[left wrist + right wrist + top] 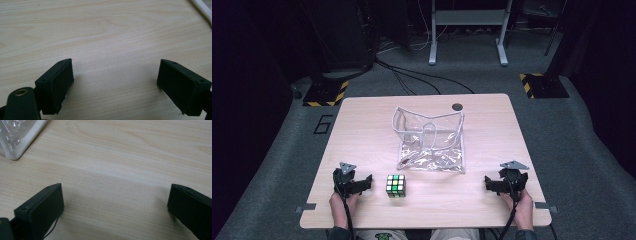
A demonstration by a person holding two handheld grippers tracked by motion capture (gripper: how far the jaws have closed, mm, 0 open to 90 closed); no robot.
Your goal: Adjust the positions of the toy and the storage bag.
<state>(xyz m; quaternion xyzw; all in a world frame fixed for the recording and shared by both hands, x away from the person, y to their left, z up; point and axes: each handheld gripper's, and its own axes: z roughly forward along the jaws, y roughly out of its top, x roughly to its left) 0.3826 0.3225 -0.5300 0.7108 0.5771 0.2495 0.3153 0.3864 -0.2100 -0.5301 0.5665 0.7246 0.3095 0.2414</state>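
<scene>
Progress: nothing begun | cube loose near desk front edge, just right of left gripper, jaws spread, empty | right gripper spread, empty, front-right corner | clear pouch mid-desk, open, unfilled

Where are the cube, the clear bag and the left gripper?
cube [395,185]: high view, its top face.
clear bag [432,159]: high view, its flat front part.
left gripper [368,182]: high view, between its fingertips.
</scene>
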